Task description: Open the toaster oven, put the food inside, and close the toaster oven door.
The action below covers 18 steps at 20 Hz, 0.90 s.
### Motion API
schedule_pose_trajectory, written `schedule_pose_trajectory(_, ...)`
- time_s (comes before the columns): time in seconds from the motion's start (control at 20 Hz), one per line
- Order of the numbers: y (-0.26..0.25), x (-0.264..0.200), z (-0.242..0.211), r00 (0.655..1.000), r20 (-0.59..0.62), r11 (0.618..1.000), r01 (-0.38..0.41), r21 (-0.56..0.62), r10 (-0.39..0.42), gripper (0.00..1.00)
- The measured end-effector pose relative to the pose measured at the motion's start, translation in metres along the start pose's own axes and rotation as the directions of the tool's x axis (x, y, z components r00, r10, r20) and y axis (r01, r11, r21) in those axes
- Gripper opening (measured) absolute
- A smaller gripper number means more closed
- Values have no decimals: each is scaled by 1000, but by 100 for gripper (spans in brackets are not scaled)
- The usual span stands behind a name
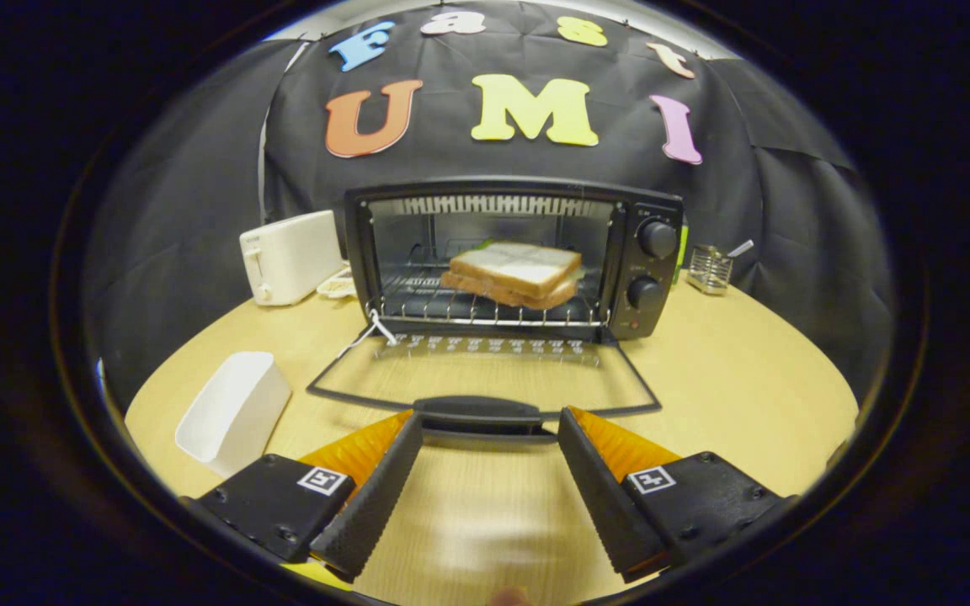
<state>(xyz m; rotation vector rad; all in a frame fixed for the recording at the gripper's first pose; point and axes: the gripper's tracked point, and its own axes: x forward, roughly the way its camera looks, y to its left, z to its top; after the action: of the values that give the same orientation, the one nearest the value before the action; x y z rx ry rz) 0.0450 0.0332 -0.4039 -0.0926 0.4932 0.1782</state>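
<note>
At the bottom centre of the frame the gripper (489, 421) has its fingers spread wide, holding nothing, with bare wooden table (754, 396) showing between them. Their tips sit just short of the door handle (478, 410), one tip at each end of it; whether they touch it is unclear. Beyond the handle the glass door (485, 379) lies dropped flat and open toward the fingers, its thin frame edge outlining a wide trapezoid over the tabletop. To the lower left, a white rectangular container (232, 411) lies tilted near the table's edge, apart from the door. Right of the door the table is open. Past the door, at centre frame, the toaster oven (653, 278) stands with its cavity exposed and a sandwich (514, 273) resting on the wire rack (485, 307). A white toaster (290, 257) stands beside the oven's left side; a small wire holder (710, 269) sits at its right.
</note>
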Motion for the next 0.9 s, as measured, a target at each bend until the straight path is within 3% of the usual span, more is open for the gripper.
schedule_pose_trajectory(0.15,4,2,-9,999,-36,1000,-3,-14,3,100)
schedule_pose_trajectory(0.45,-1,8,-8,994,-73,996,80,-49,-84,100)
schedule_pose_trajectory(0.9,6,8,2,994,-75,995,84,57,-79,100)
